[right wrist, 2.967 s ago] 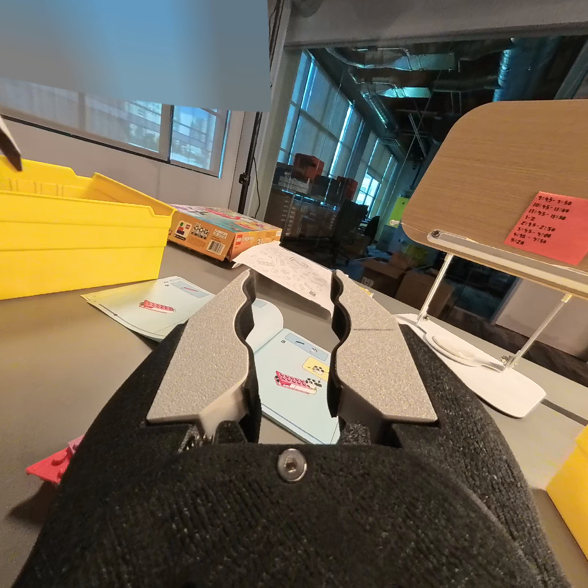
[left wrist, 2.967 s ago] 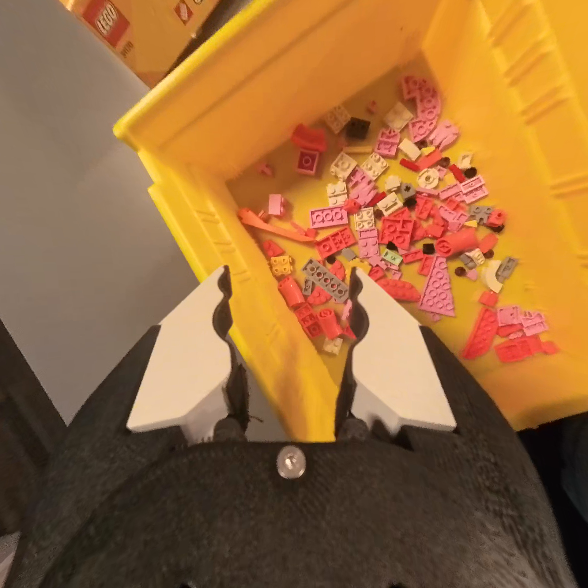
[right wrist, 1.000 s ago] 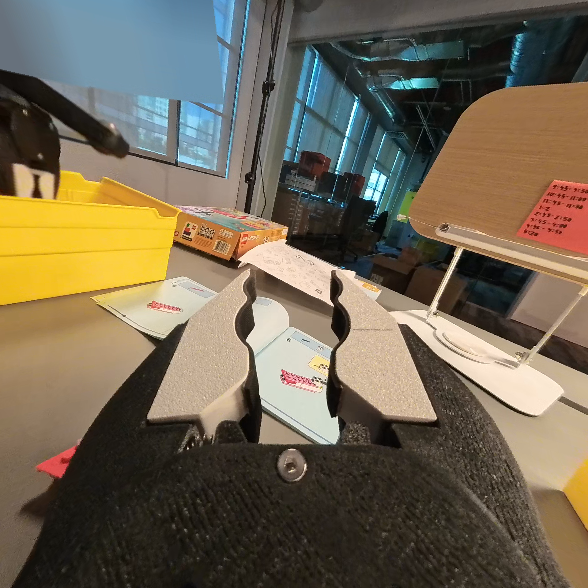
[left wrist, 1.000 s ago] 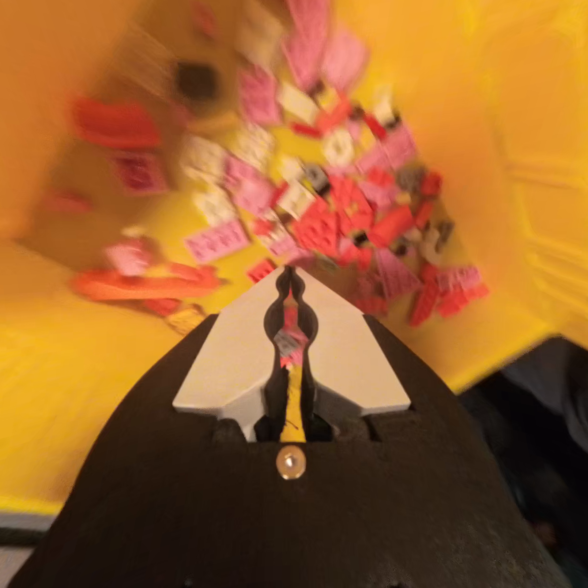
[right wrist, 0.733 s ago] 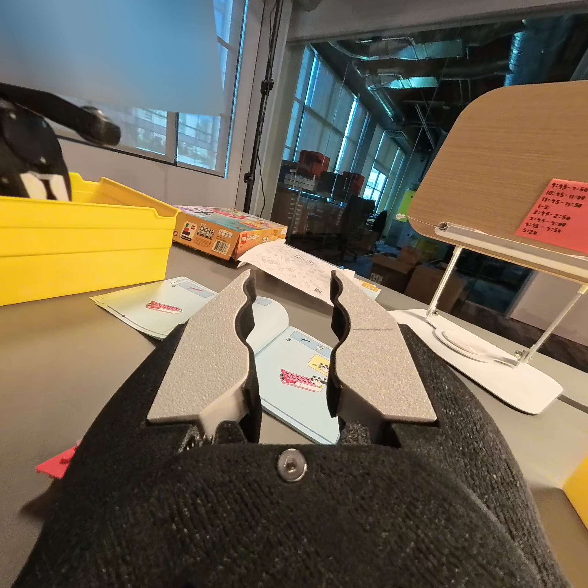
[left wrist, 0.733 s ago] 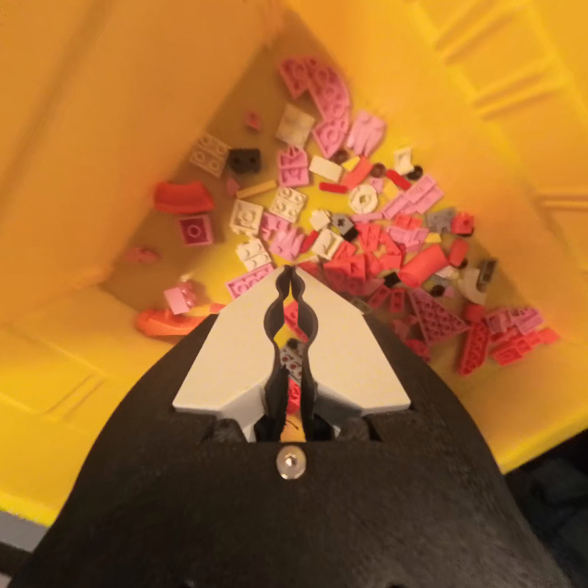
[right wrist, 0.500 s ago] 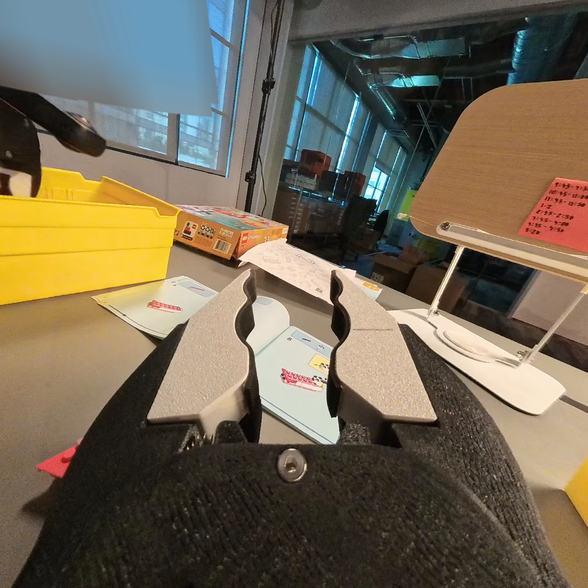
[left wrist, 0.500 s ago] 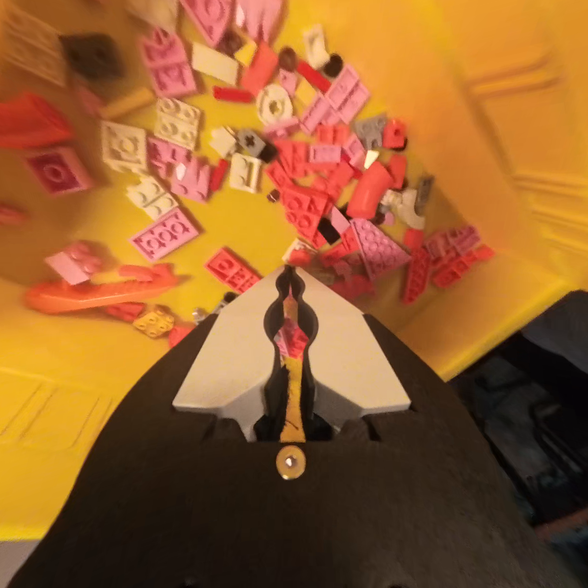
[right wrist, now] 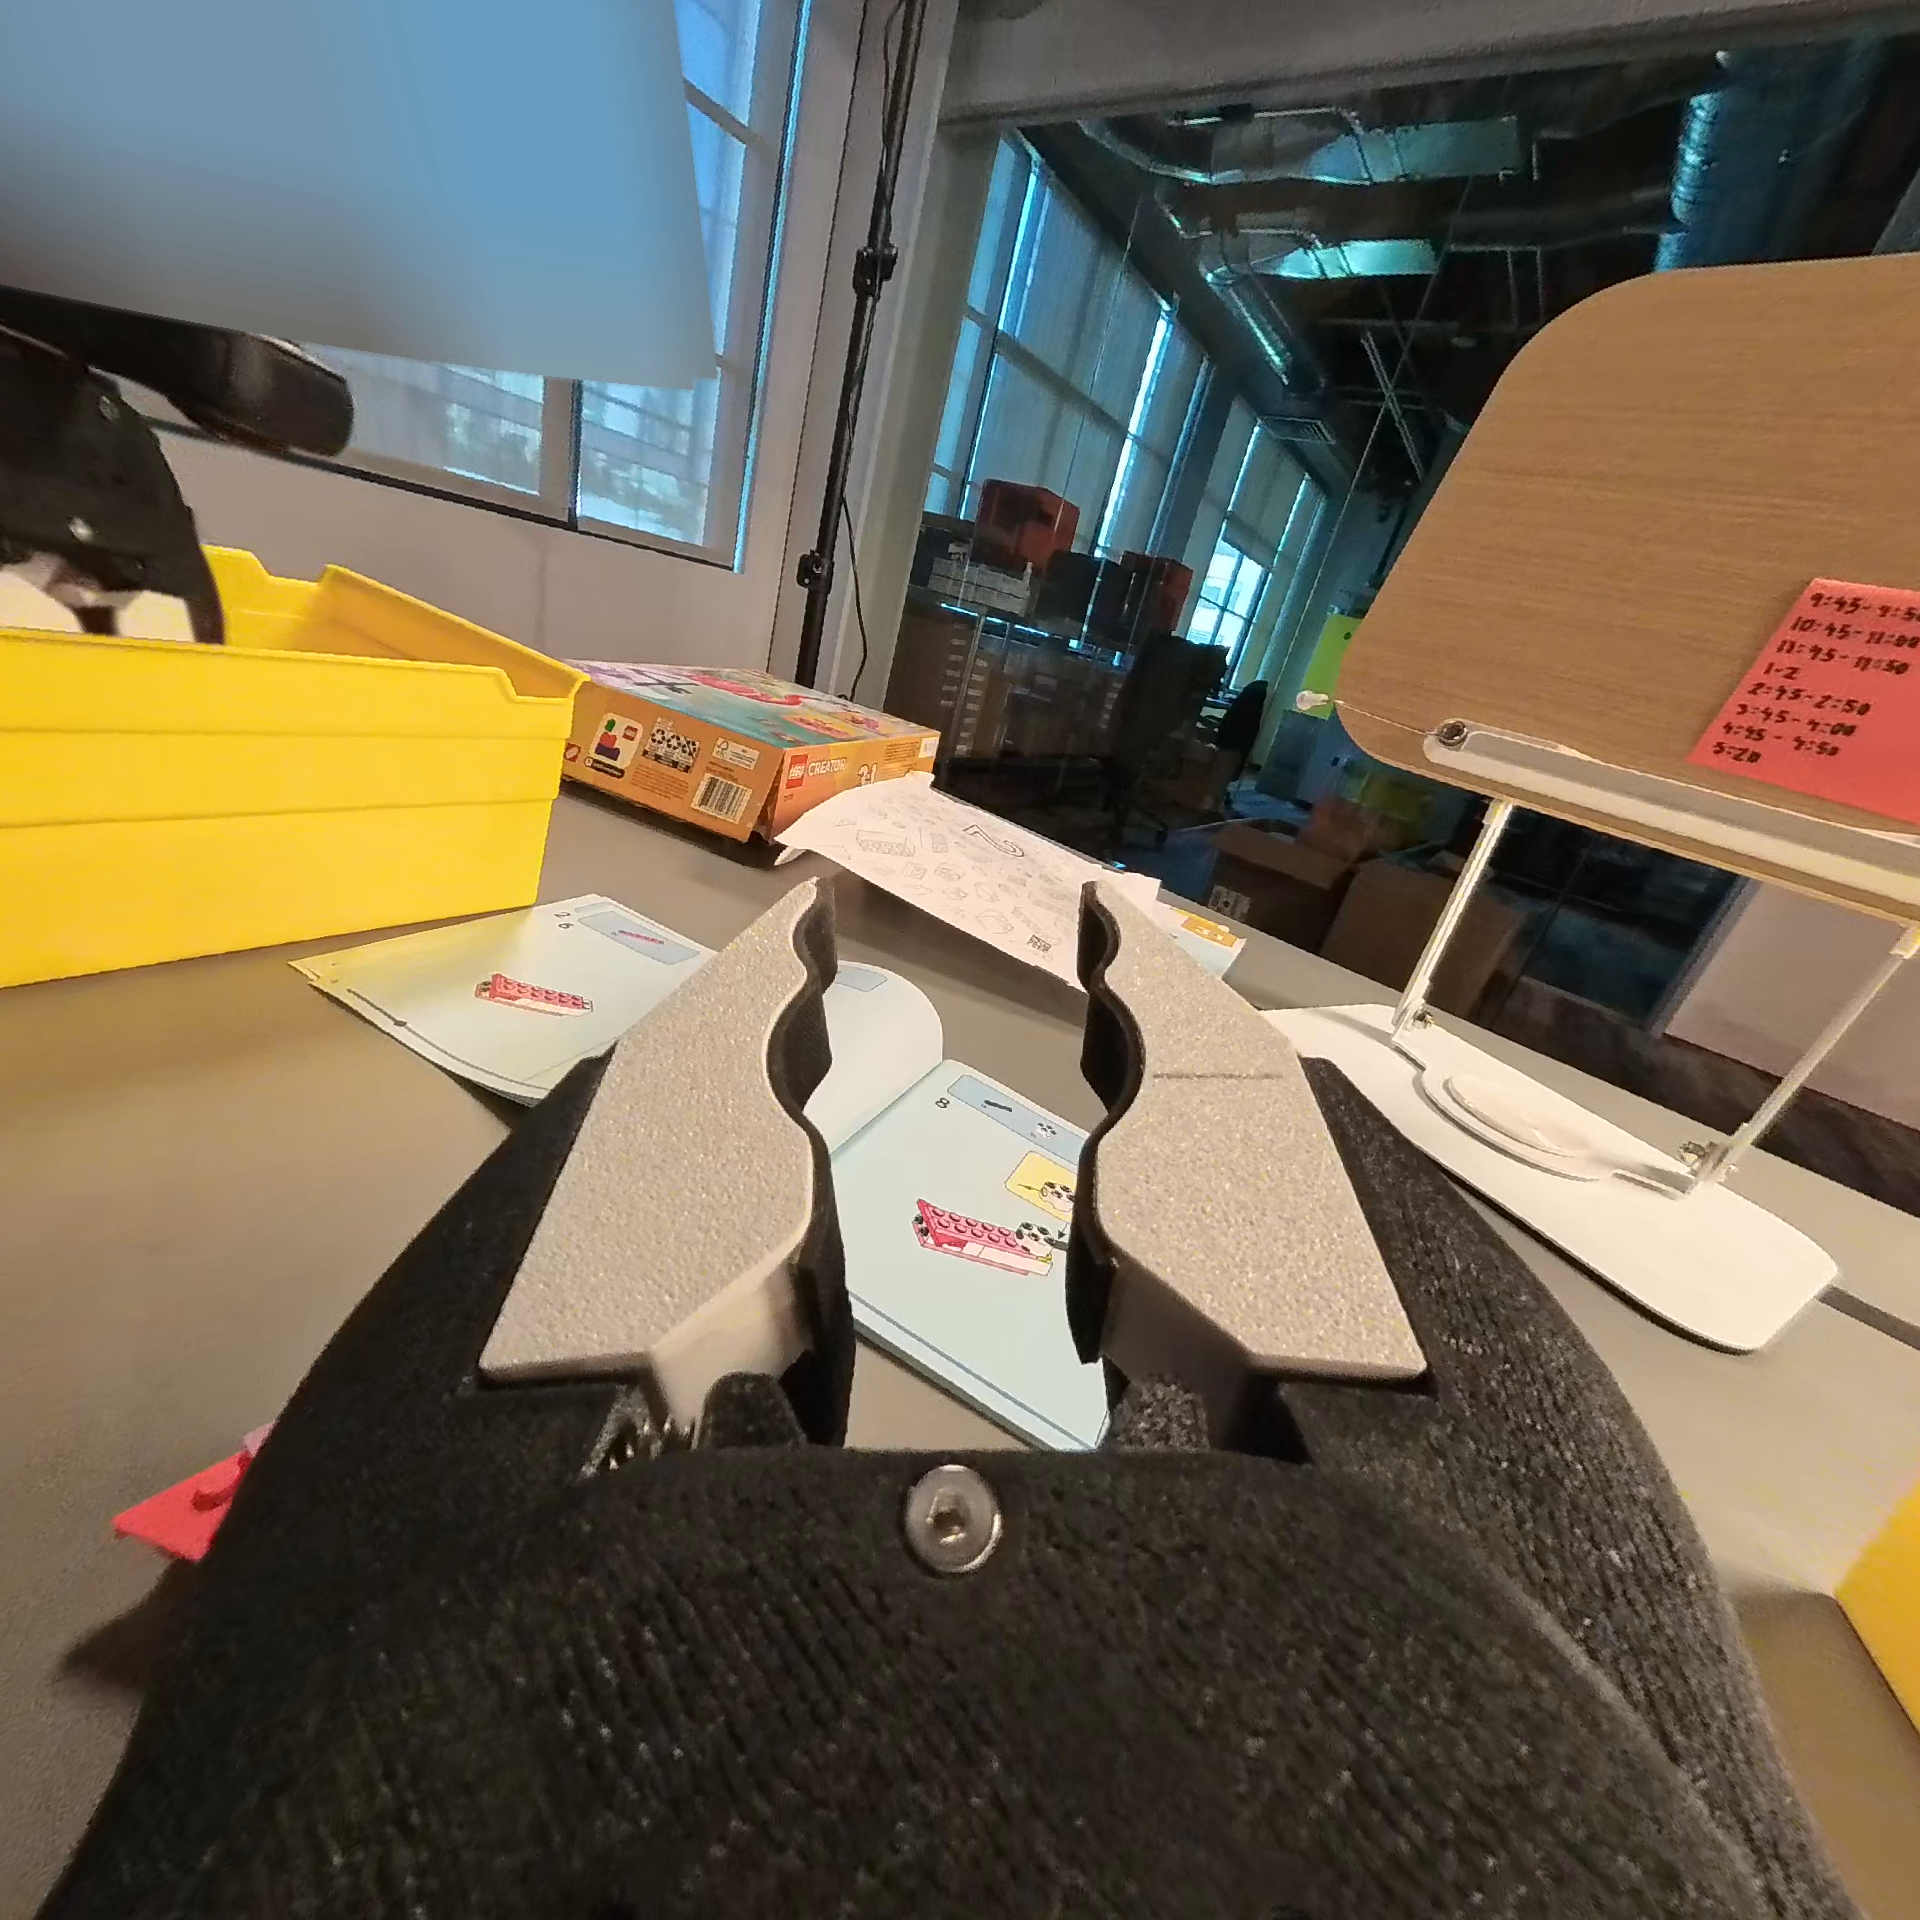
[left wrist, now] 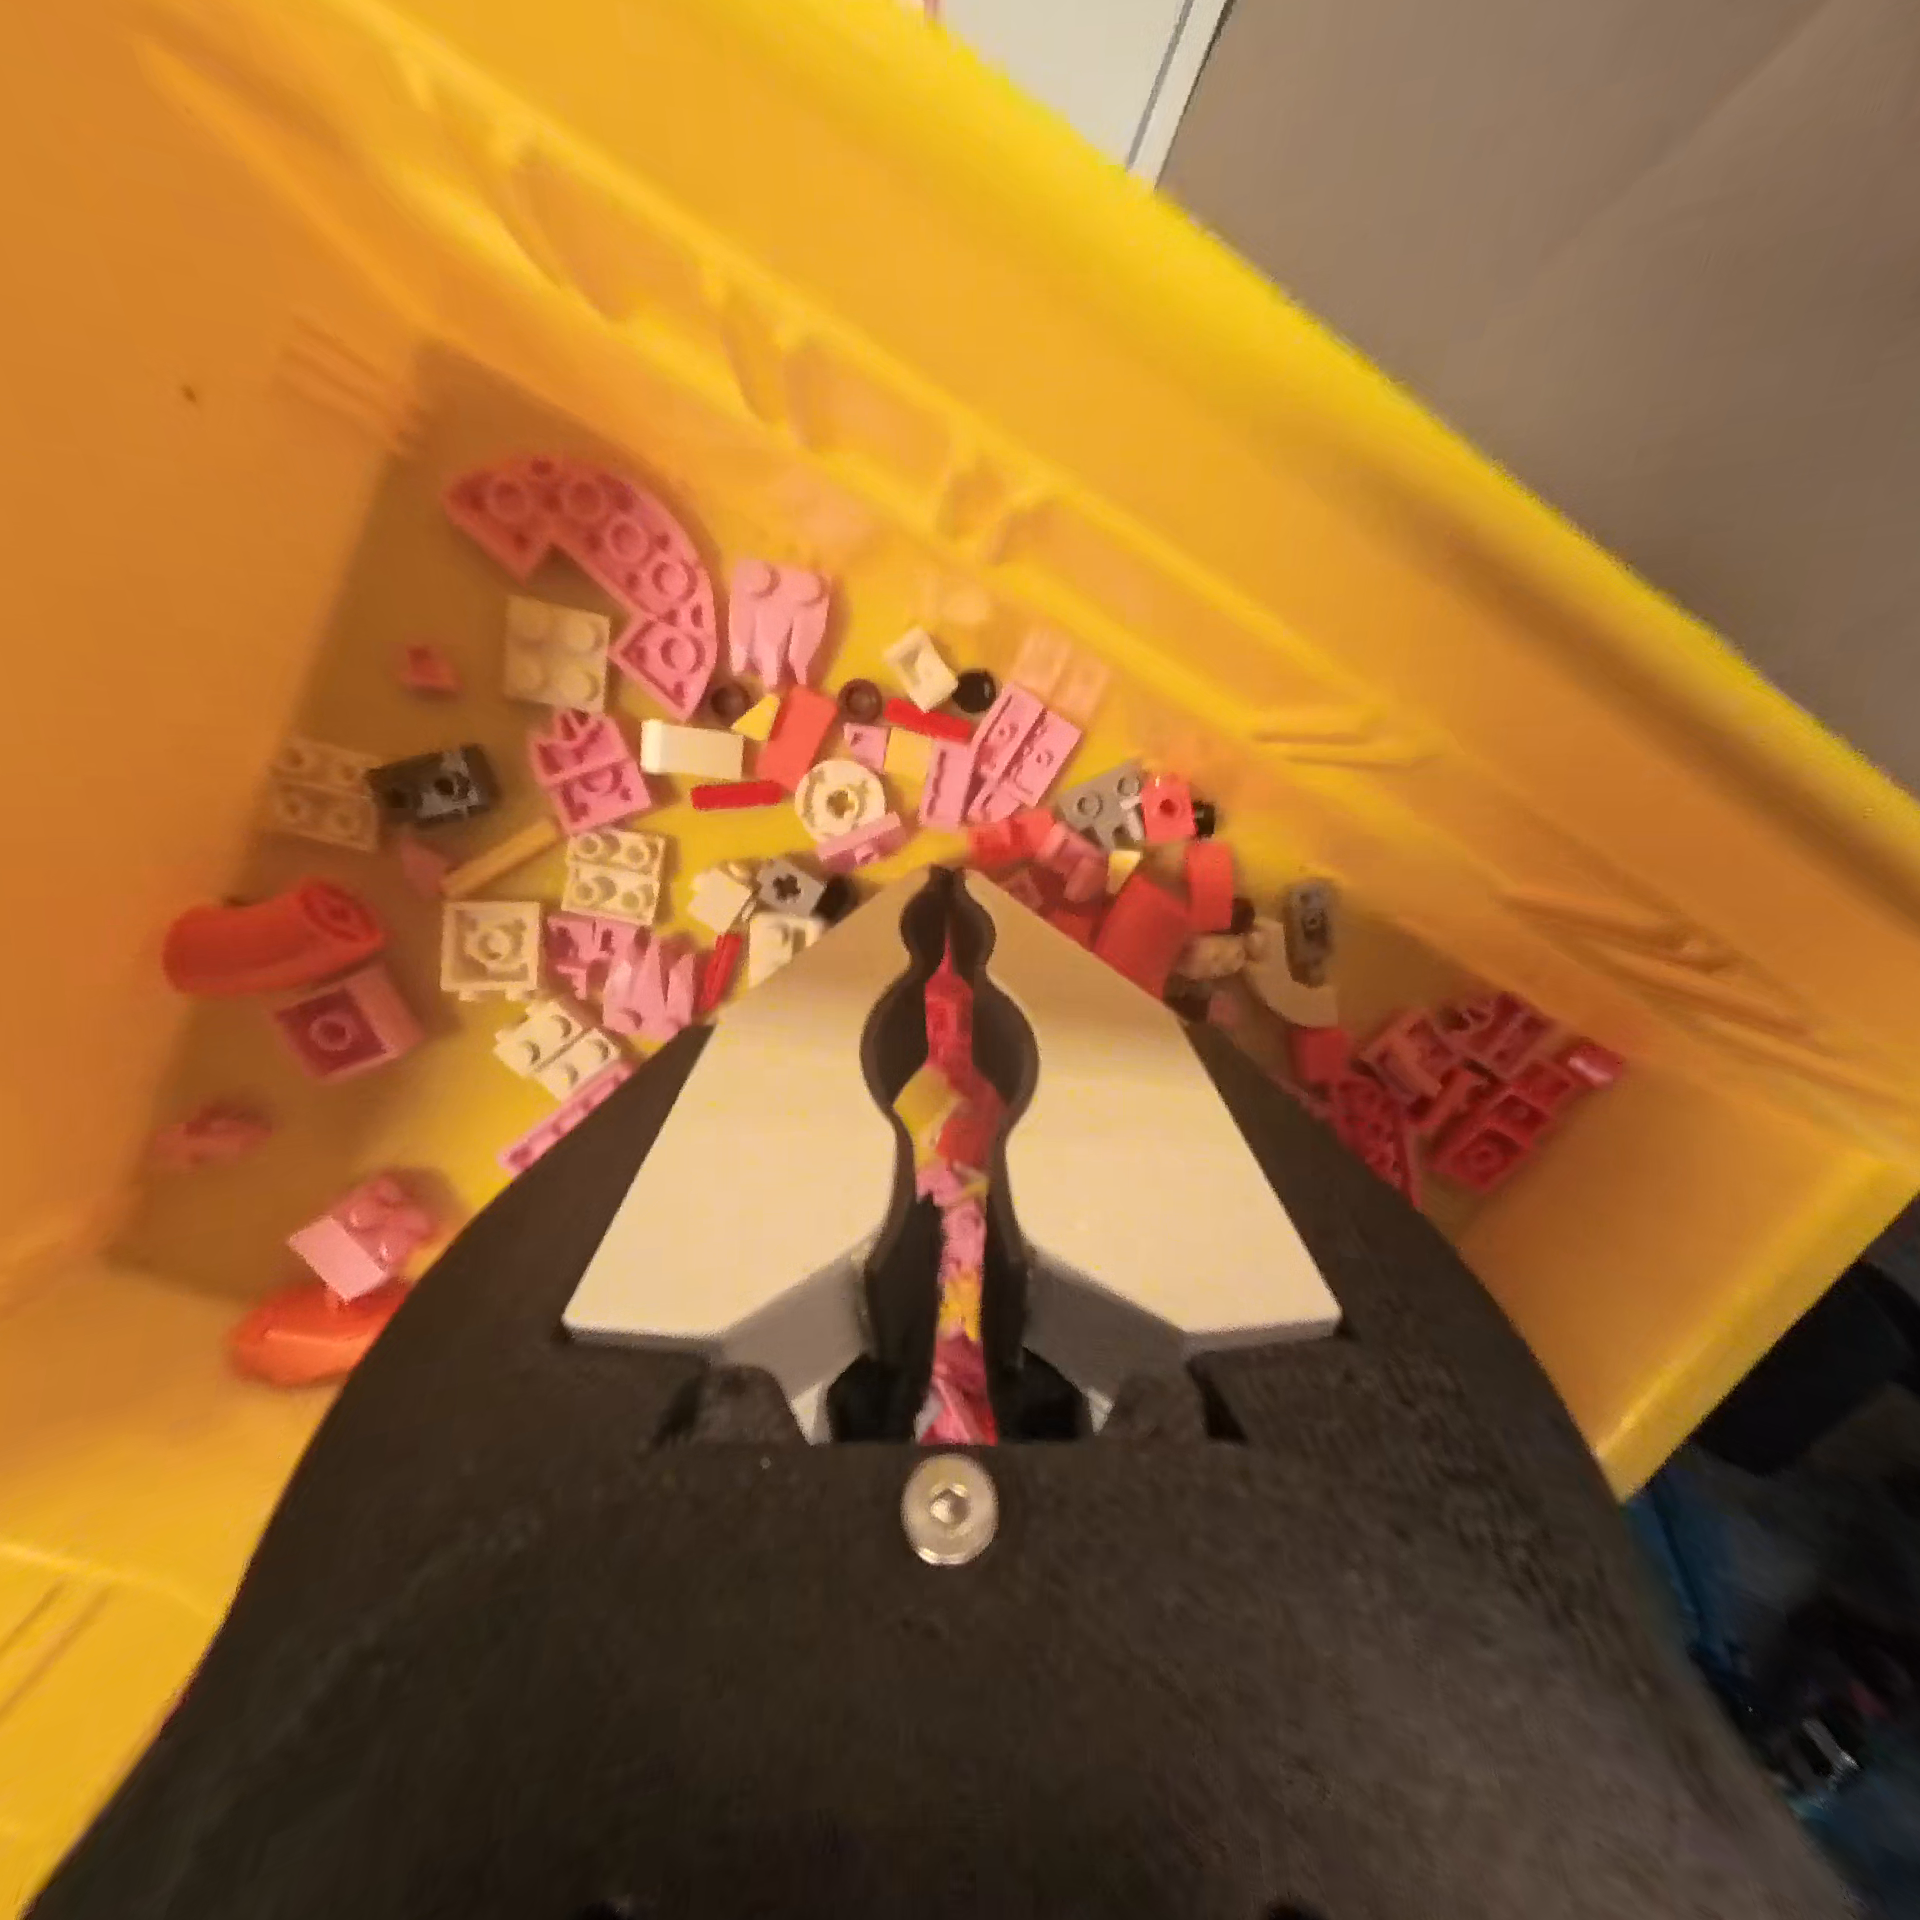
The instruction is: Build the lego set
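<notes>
Left tongs [left wrist: 943,883]: closed, tips over the bricks [left wrist: 997,748] in the yellow bin [left wrist: 1143,436]; nothing visibly gripped.
Right tongs [right wrist: 954,914]: open, empty, above the booklet [right wrist: 966,1226].

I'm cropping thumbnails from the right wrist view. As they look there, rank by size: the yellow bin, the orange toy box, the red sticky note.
1. yellow bin
2. orange toy box
3. red sticky note
The bin sits nearer the camera, so true sizes stay unsure.

Grey table [right wrist: 208,1143], tall windows [right wrist: 644,457], exposed ceiling ducts [right wrist: 1351,239], dim office beyond.
</notes>
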Available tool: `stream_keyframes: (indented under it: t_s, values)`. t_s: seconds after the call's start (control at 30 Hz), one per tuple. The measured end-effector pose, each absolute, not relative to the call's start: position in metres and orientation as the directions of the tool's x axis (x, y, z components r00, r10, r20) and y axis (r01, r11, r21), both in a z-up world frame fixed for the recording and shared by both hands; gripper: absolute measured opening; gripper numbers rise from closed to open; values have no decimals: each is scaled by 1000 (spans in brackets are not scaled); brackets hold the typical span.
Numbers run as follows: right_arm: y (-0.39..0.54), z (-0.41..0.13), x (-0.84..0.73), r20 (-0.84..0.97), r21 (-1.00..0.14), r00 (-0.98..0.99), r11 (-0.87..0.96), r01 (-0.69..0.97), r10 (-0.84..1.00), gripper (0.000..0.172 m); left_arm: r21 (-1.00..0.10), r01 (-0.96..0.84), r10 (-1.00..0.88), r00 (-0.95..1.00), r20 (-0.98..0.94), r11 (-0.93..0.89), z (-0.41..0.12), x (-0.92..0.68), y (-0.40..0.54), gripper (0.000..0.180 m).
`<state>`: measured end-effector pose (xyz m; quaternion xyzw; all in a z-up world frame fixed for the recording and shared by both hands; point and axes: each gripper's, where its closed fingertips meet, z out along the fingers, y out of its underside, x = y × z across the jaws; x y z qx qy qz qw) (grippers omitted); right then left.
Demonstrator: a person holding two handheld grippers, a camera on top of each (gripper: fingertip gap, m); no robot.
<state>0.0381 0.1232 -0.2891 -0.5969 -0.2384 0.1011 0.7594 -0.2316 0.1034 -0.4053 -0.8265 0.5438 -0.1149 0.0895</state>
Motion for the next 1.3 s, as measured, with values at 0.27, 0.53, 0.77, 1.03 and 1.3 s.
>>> stream_keyframes:
  t_s: [0.27,0.53,0.77,1.03,1.3]
  values:
    - [121,-288,36,243,-953,857,279,123,454,46,-171,-901,-886,427,-181,-400,-398,-280,131,0]
    - [119,-288,35,256,-950,851,285,132,459,46,-402,-862,-907,394,-151,-308,-387,-229,149,69]
    - [120,-289,35,258,-950,852,282,136,456,46,-400,-878,-961,276,30,-265,-402,-208,134,71]
    - [121,-290,36,258,-950,852,280,137,456,46,-304,-910,-959,275,69,-283,-404,-226,116,16]
    - [121,-290,36,257,-950,850,281,135,459,46,-245,-903,-931,365,-11,-352,-398,-265,113,25]
